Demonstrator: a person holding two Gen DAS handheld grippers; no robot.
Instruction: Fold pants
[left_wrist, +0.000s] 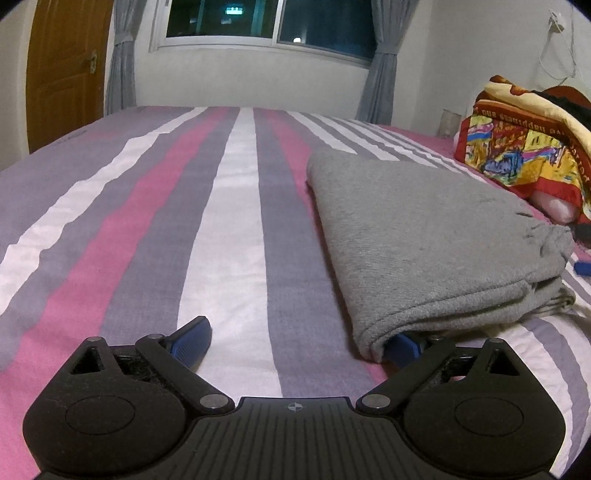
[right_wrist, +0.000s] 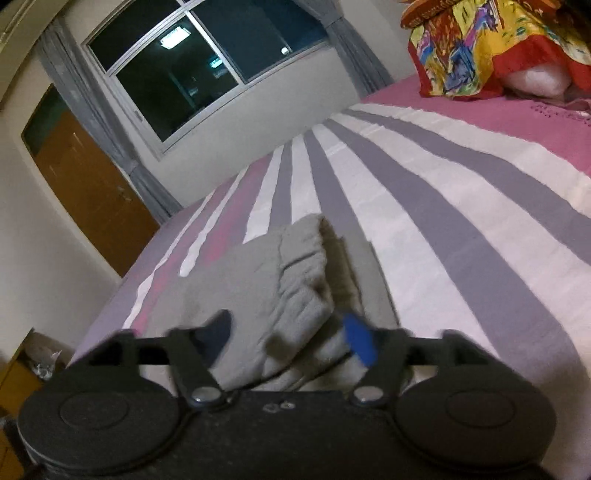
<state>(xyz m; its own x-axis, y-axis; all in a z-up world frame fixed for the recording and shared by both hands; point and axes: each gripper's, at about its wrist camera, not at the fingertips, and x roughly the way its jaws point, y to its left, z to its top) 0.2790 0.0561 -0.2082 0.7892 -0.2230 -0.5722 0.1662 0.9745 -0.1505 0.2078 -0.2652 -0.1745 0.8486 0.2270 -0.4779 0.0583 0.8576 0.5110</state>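
The grey pants (left_wrist: 424, 236) lie folded into a thick rectangle on the striped bed (left_wrist: 221, 221). My left gripper (left_wrist: 299, 339) is open and low over the sheet at the pants' near left corner. Its left finger rests on bare sheet; its right fingertip (left_wrist: 404, 347) is tucked under the pants' near edge. In the blurred right wrist view, my right gripper (right_wrist: 288, 338) is open, with the pants' bunched end (right_wrist: 280, 291) lying between its blue fingers. Whether the fingers touch the cloth I cannot tell.
A colourful red and yellow blanket (left_wrist: 524, 144) is piled at the bed's right side, also in the right wrist view (right_wrist: 480, 48). A window (left_wrist: 266, 18) with grey curtains and a brown door (left_wrist: 62, 70) stand beyond the bed's far edge.
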